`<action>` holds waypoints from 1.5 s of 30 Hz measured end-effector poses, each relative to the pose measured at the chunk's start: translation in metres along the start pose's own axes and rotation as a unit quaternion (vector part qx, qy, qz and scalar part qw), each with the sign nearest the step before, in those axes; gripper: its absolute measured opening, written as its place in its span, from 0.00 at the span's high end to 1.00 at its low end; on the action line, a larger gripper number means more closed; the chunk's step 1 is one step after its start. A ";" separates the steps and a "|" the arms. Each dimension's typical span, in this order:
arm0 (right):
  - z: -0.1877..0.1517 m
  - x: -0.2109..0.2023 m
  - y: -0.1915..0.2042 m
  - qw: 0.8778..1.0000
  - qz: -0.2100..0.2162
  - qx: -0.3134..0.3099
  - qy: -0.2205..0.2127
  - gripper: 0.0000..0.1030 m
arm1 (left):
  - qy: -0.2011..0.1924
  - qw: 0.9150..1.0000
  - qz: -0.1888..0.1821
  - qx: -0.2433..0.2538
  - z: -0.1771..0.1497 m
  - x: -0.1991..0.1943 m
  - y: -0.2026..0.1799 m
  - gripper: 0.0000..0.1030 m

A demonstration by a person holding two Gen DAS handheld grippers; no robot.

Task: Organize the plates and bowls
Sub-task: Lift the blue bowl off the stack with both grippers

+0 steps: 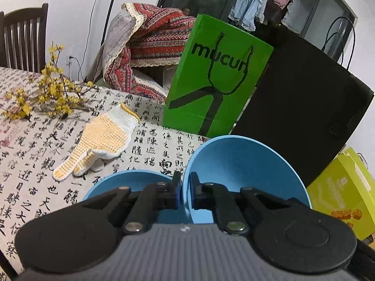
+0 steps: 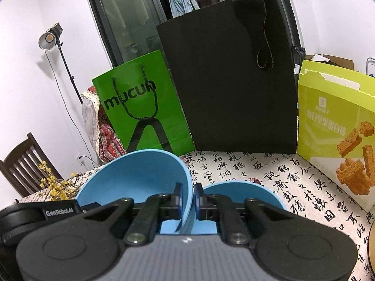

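Pinching the rim of a tilted blue bowl (image 1: pixel 246 171), the left tool (image 1: pixel 185 192) and the right tool (image 2: pixel 188 199) both clamp it from opposite sides, above a second blue bowl (image 2: pixel 243 192) resting on the bench (image 2: pixel 293 182); a green bag (image 1: pixel 211 89) stands at twelve o'clock.

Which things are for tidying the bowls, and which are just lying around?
For the job: tilted blue bowl, pinched at its rim by the left gripper and the right gripper; second blue bowl beside it.

Just lying about: glove, yellow flowers, green bag, black bag, snack box.
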State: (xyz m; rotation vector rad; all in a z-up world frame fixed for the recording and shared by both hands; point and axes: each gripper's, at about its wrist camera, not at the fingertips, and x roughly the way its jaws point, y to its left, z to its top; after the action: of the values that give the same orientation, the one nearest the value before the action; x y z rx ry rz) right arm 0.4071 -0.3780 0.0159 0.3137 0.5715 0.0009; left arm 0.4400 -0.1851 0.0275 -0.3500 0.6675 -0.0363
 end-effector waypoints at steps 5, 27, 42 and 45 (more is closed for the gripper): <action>0.002 -0.007 -0.001 1.000 0.006 0.005 -0.011 0.91 | -0.015 1.000 0.003 0.016 0.004 -0.011 -0.007 0.92; 0.004 -0.047 0.015 0.999 0.012 -0.006 -0.040 0.91 | -0.014 0.999 -0.005 0.049 0.008 -0.046 -0.002 0.92; -0.013 -0.073 0.032 0.999 0.009 -0.014 -0.049 0.91 | -0.020 0.998 -0.009 0.055 -0.002 -0.075 0.014 0.92; -0.015 -0.078 0.035 0.998 0.009 -0.014 -0.052 0.91 | -0.022 0.998 -0.009 0.056 -0.005 -0.082 0.016 0.92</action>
State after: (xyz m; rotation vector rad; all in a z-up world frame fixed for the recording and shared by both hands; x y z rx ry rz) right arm 0.3361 -0.3471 0.0554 0.2897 0.4646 0.0105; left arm 0.3717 -0.1595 0.0679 -0.2479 0.6151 -0.0833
